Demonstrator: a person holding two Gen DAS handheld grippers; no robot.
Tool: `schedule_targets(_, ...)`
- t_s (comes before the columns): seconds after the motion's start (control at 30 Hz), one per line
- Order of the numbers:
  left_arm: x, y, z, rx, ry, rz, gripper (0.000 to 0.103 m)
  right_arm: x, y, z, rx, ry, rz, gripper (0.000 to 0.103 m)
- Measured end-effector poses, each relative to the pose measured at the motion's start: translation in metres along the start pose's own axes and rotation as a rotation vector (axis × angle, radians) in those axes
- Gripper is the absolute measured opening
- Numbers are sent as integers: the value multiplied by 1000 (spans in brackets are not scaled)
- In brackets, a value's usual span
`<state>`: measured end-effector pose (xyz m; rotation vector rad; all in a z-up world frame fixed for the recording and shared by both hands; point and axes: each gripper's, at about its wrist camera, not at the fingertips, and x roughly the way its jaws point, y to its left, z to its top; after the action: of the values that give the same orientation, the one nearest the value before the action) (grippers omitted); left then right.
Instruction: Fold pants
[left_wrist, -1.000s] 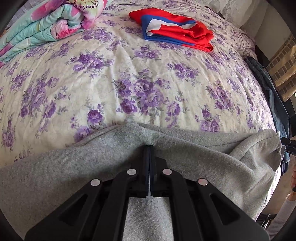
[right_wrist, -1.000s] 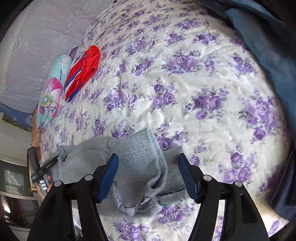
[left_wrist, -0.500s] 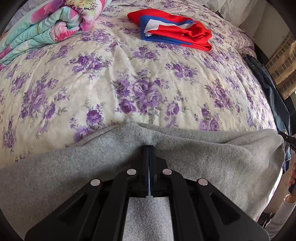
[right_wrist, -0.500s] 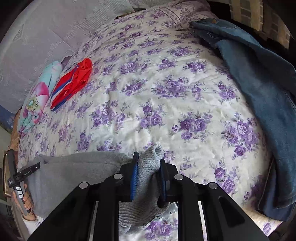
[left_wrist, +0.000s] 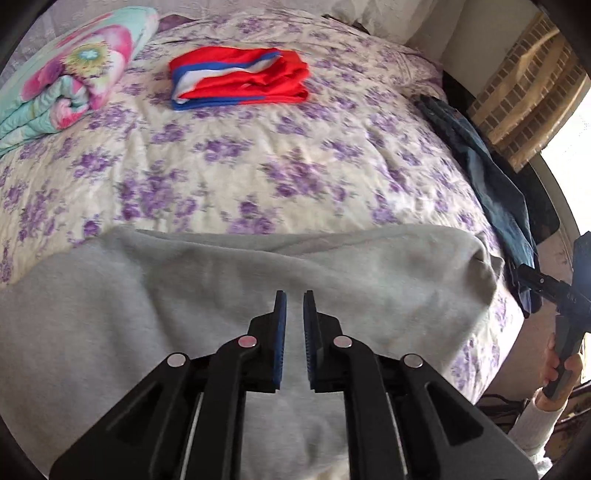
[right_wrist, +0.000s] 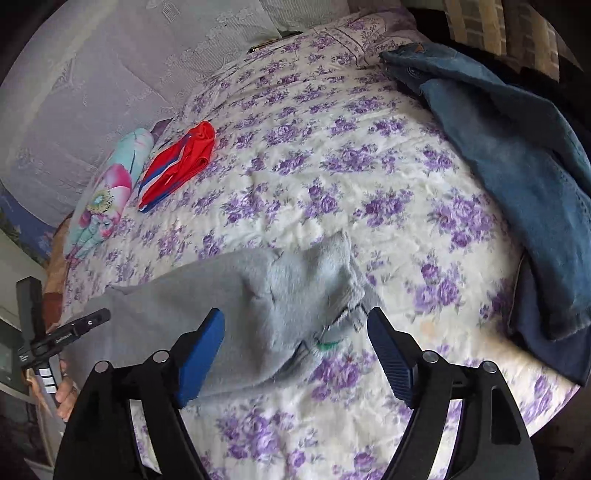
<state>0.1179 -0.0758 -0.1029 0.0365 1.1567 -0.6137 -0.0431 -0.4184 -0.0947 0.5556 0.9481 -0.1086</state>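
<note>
Grey sweatpants lie along the near edge of the floral bed; left gripper has just parted a crack, right gripper has sprung wide, nothing pinched. Risk: loose cuff springs back, or fabric slides off.

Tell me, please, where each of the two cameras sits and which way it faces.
Left wrist view: sits on the left gripper, looking down over the grey pants and across the bed; its jaws, just opening, stand slightly apart with nothing between; a hand with the other gripper shows at right.
Right wrist view: sits on the right gripper, looking down at the pants' end; jaws, just opening, stand wide and clear of the cloth; a hand shows at left.
Both share the pants, the red shorts, the rolled blanket and the jeans.
</note>
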Motion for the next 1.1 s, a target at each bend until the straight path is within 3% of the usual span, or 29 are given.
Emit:
schedule_targets(0.1,26,-53,-15,42,36,-58,8,11,-15,-29,100,37,66,80)
schedule_targets(0.2,56,-86,-40,67,122,-96,8,32,-28,-43,174,63,155,80)
schedule_targets(0.3,64,-93,-57,94,106,-55,8,49,-36,-42,225,50,230,80)
schedule_targets(0.47,57,-80,-66,42,120,-109,8,79,-31,-19,242,13,307,80)
schedule_targets(0.53,53,-77,-65,26,121,-113,8,83,-24,-17,208,-22,266,33)
schedule_targets(0.63,46,-76,-54,13,125,-123,6,81,-18,-20,166,-46,234,32)
schedule_targets(0.8,47,-84,-18,-30,75,-207,2,81,-22,-22,170,-46,225,34)
schedule_targets(0.87,59,-90,-9,-36,62,-181,2,82,-23,-23,169,-42,223,34)
schedule_targets(0.97,100,-97,-11,-55,143,-157,2,82,-19,-23,146,-44,194,35)
schedule_targets(1.1,92,-99,-29,-42,74,-136,2,80,-13,-21,124,-41,159,35)
